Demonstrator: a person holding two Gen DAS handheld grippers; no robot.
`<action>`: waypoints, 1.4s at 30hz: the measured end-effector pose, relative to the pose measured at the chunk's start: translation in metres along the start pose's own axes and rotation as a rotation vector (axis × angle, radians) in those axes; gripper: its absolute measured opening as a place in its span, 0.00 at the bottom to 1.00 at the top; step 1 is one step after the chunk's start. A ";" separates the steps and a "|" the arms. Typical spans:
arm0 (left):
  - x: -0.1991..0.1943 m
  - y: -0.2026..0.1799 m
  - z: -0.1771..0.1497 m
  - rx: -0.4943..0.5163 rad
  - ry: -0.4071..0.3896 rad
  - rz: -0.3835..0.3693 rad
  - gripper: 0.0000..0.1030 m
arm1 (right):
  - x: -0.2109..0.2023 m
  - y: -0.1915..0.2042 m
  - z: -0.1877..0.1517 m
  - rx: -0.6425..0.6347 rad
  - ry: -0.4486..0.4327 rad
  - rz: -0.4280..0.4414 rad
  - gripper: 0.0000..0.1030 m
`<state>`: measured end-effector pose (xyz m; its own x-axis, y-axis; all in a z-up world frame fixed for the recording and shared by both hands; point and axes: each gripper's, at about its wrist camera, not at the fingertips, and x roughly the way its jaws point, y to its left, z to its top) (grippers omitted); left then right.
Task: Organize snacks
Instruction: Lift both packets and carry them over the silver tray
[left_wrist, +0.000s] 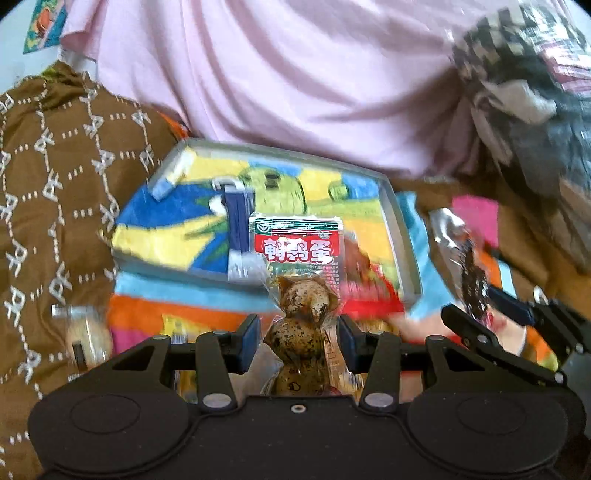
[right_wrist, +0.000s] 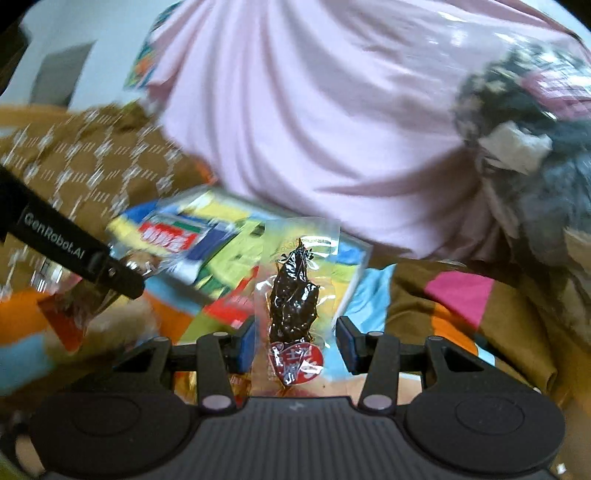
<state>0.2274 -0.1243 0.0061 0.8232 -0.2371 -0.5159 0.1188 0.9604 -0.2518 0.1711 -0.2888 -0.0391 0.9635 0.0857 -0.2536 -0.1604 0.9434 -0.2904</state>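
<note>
My left gripper (left_wrist: 298, 332) is shut on a clear quail-egg packet (left_wrist: 300, 258) with a red label and holds it upright above the near edge of a grey tray (left_wrist: 400, 221) lined with a colourful cloth. My right gripper (right_wrist: 295, 339) is shut on a clear packet of dark dried meat (right_wrist: 293, 295) with a red heart label, held upright over the tray's right side. The right gripper and its meat packet (left_wrist: 471, 277) show at the right of the left wrist view. The left gripper's finger (right_wrist: 74, 251) and the egg packet (right_wrist: 166, 236) show at the left of the right wrist view.
A brown patterned cloth (left_wrist: 55, 184) lies to the left. A pink garment (left_wrist: 295, 74) fills the back. A black-and-white checked item (left_wrist: 517, 92) sits at the back right. A bright striped cloth (left_wrist: 166, 306) covers the surface under the tray. A small wrapped snack (left_wrist: 83, 332) lies at left.
</note>
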 end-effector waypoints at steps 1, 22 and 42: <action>0.001 0.000 0.005 -0.001 -0.016 0.006 0.46 | 0.003 -0.003 0.003 0.023 -0.010 -0.006 0.48; 0.056 -0.003 0.064 -0.004 -0.074 0.136 0.46 | 0.091 -0.033 0.025 0.254 -0.090 -0.050 0.49; 0.142 -0.005 0.072 -0.041 -0.009 0.168 0.47 | 0.130 -0.029 0.005 0.321 0.014 0.022 0.50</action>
<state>0.3831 -0.1524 -0.0068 0.8343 -0.0723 -0.5466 -0.0436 0.9796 -0.1961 0.3022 -0.3037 -0.0595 0.9573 0.1048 -0.2695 -0.1031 0.9945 0.0205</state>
